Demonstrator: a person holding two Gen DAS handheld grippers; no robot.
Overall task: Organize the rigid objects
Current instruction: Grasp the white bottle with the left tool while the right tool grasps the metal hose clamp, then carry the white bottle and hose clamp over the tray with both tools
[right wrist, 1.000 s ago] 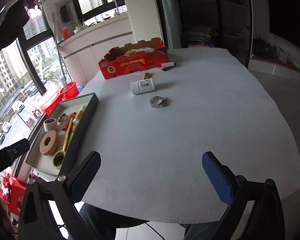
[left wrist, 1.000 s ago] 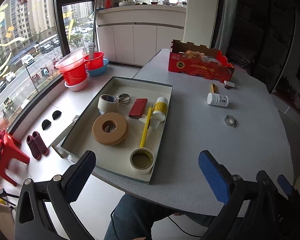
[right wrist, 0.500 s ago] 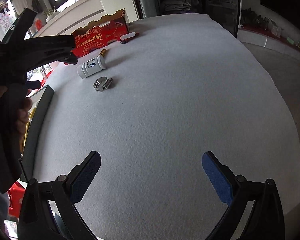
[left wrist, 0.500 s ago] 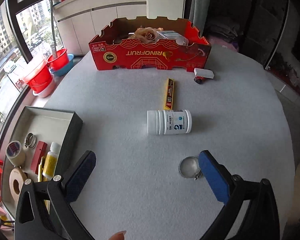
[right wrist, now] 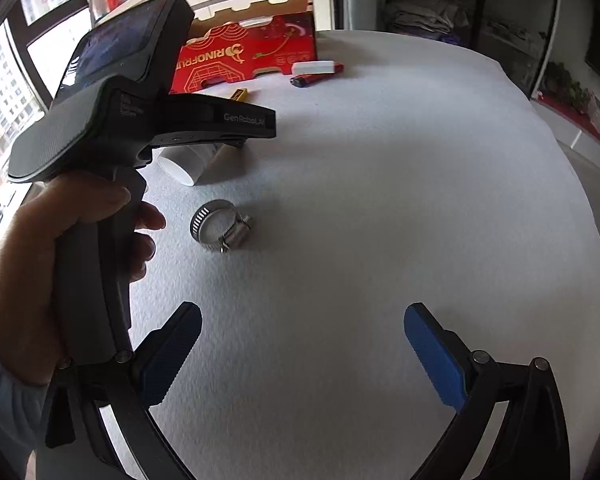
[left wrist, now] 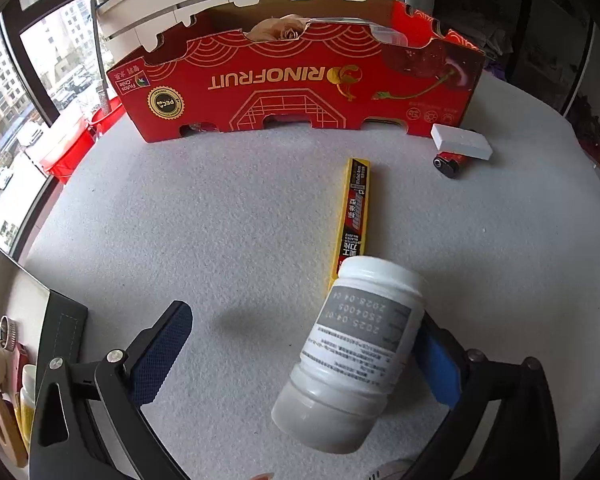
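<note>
— Left hand-held gripper (left wrist: 300, 354)?
— Spread wide, a white bottle (left wrist: 354, 358) tilted between its fingers, against the right pad (left wrist: 436, 372) only — not clamped.
— Right one (right wrist: 302, 354)?
— Released, empty, above the tabletop (right wrist: 380, 220).
— Around them?
— A hose clamp (right wrist: 220, 226) near the bottle; a yellow box (left wrist: 352, 216) beyond; a red carton (left wrist: 300, 80) at the back.

Left gripper (left wrist: 304, 356) is sitting low in the left wrist view with its jaws spread wide; the blue pads (left wrist: 162, 354) are showing at lower left and lower right. In the right wrist view a bare hand (right wrist: 60, 252) is wrapping around the left tool's handle at the left edge. Right gripper (right wrist: 304, 352) is hanging at the bottom of its frame, jaws wide apart, nothing between them.
</note>
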